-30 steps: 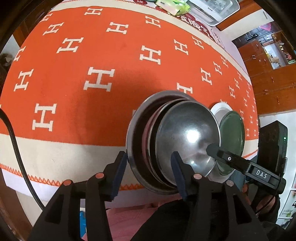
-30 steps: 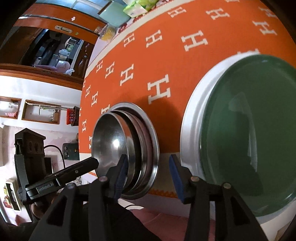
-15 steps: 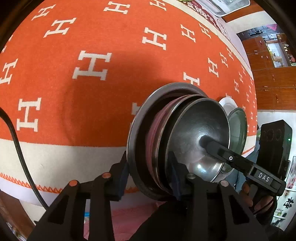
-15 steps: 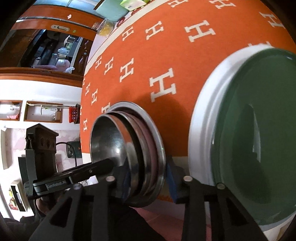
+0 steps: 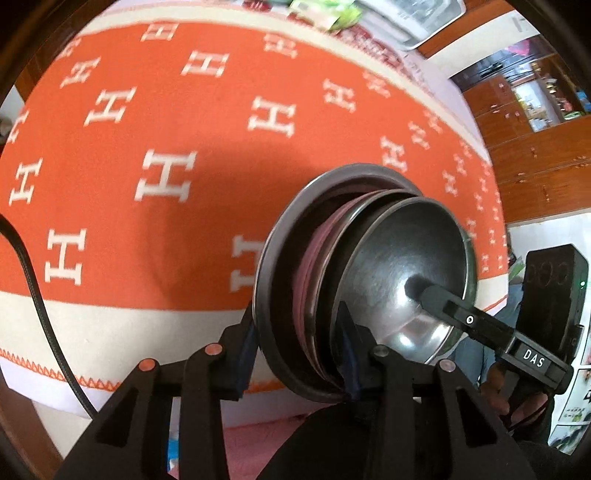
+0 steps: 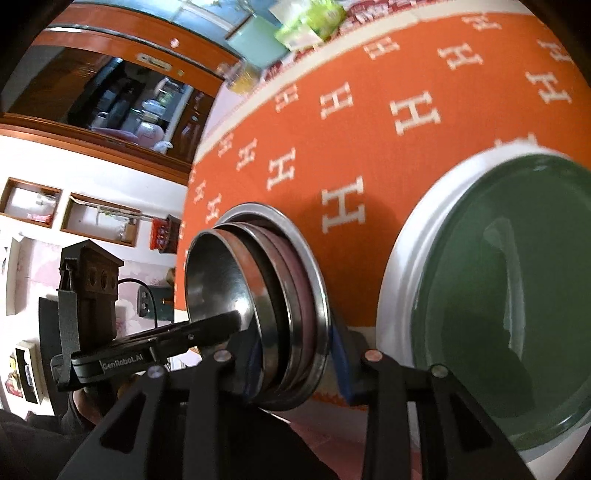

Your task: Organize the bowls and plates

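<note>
both grippers clamped on one nested stack of round metal dishes (image 5: pixel 354 280), from opposite sides, at the near edge of the table.

left gripper (image 5: pixel 299 343): black two-finger frame with blue pads, jaws just drawn in and now pinching the near rim of the stack, one pad outside the wide outer steel plate (image 5: pixel 273 258), the other inside against the inner bowls.

right gripper (image 6: pixel 295 350): same build, jaws likewise just drawn in, pinching the stack's rim on the other side; one blue pad (image 6: pixel 341 354) pressed to the outer plate's underside, the other finger reaching into the shiny innermost steel bowl (image 6: pixel 218 280). seen from the left wrist as a black finger marked "das" lying in that bowl.

stack order, outside to inside: broad steel plate, dull pink plate (image 6: pixel 303 291), then steel bowls nested within. whole stack tilted up on edge between the two grips; whether clear of the cloth cannot be told.

beneath and behind: orange tablecloth with white h letters and a cream border (image 5: pixel 155 110).

just beside the stack, on the right gripper's side: dark green round plate on a white round plate (image 6: pixel 509 295), lying flat on the cloth, apart from the stack.

far edge of table: green packet (image 6: pixel 310 26), blurred.
</note>
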`<state>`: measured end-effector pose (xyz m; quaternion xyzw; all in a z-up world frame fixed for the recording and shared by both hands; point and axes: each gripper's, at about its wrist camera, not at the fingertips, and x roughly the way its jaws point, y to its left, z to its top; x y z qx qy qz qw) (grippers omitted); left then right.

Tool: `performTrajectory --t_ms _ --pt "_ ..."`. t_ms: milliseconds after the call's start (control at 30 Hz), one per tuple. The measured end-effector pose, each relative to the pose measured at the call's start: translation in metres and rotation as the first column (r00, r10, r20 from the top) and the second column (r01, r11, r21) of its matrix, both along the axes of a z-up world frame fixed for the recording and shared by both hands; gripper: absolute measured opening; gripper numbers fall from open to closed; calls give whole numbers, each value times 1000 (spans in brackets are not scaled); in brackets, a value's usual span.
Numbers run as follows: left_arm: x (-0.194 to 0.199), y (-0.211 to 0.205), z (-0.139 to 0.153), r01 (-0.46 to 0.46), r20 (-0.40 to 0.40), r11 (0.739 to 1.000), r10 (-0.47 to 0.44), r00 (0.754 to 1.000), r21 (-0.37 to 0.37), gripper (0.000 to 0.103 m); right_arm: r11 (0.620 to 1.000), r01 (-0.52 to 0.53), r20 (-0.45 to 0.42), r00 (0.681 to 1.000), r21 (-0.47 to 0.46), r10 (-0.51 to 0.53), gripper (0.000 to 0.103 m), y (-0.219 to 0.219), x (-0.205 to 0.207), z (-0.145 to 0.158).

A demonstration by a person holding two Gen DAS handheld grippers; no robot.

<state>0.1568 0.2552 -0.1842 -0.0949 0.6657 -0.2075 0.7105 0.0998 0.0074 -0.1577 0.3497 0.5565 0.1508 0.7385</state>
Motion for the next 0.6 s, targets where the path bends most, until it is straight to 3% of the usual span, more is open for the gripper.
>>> performTrajectory --t_ms 367,600 --pt "-17 -43 34 38 104 991 -25 994 -125 37 995 103 139 985 -6 -101 33 -53 -30 31" --pt "-30 -84 42 92 122 986 -75 990 -142 37 988 156 153 977 -24 -150 32 -91 -48 40"
